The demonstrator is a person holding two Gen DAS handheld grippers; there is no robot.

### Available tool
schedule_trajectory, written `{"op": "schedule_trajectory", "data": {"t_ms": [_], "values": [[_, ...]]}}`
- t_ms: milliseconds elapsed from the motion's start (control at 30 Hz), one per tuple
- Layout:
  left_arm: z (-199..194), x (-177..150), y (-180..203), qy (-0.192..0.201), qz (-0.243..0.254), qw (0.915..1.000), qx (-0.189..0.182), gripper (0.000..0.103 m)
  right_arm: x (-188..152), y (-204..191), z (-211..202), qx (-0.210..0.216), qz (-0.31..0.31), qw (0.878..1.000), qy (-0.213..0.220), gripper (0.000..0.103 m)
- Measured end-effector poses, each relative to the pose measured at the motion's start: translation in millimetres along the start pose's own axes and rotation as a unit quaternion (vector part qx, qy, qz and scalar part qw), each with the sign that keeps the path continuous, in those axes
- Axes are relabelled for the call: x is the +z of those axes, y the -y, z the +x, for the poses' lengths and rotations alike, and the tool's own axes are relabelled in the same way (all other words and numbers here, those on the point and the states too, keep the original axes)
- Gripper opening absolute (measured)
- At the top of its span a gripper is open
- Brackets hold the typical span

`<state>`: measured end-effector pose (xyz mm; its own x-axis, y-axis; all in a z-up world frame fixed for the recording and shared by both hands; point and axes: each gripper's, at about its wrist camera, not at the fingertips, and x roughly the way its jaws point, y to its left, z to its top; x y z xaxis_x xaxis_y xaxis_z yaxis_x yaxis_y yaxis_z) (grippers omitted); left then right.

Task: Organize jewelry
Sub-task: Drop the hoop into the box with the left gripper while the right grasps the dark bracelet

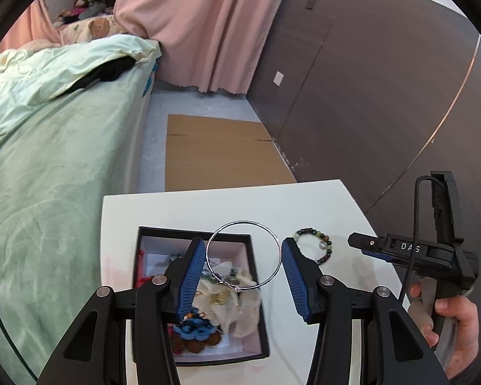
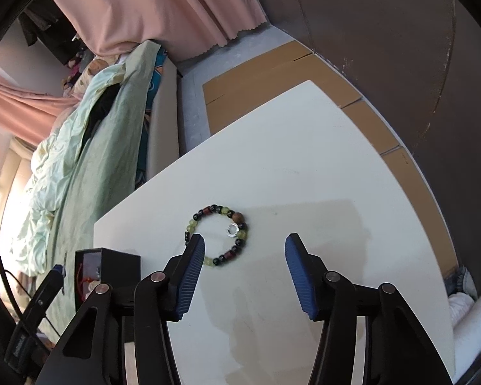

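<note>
A thin silver hoop sits between the blue pads of my left gripper, above the black jewelry box; the jaws stand wide and I cannot tell if they touch it. The box holds beads, red cord and a cloth pouch. A beaded bracelet with a small silver ring lies on the white table right of the box. In the right wrist view my right gripper is open and empty, just in front of the bracelet. The box corner shows at left.
A bed with green bedding runs along the table's left side. Flat cardboard lies on the floor beyond the table. A dark wall is on the right, pink curtains behind.
</note>
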<state>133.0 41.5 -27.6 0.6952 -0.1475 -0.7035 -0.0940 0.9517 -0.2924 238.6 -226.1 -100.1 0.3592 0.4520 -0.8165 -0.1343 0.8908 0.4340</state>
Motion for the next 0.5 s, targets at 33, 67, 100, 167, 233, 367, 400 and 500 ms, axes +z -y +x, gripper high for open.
{"op": "schedule_trajectory", "data": {"t_ms": [33,67,100,167,233,367,400,500], "values": [[0.7,1.0,-2.2,-0.001,-0.003,1.0,0.0,0.051,0.6,-1.7,2.3,-0.001,-0.002,1.0,-0.001,0.049],[2.2,2.6,-4.9,-0.003,-0.006,1.0,-0.001,0.051,1.2,-3.4,4.8,-0.001,-0.003,1.0,-0.002,0.047],[2.6,3.3,-6.7,-0.005,-0.007,1.0,-0.002,0.051,2.0,-4.6,7.8,-0.003,-0.004,1.0,-0.004,0.045],[6.2,4.8,-8.6,-0.009,-0.01,0.9999,-0.005,0.051,4.0,-6.5,13.9,-0.009,-0.005,1.0,-0.007,0.043],[10.1,6.2,-10.5,-0.014,-0.01,0.9998,-0.006,0.051,5.9,-7.6,18.8,-0.015,-0.006,1.0,-0.008,0.043],[18.2,9.3,-12.6,-0.028,-0.008,0.9995,-0.011,0.049,12.7,-9.9,33.7,-0.023,-0.008,1.0,-0.02,0.034],[20.7,10.0,-12.9,-0.035,-0.006,0.9993,-0.009,0.049,13.1,-11.0,37.0,-0.025,-0.009,0.999,-0.024,0.032],[23.4,10.8,-15.4,-0.043,-0.009,0.999,-0.012,0.049,12.5,-17.7,42.6,-0.037,-0.024,0.999,-0.028,0.027]]}}
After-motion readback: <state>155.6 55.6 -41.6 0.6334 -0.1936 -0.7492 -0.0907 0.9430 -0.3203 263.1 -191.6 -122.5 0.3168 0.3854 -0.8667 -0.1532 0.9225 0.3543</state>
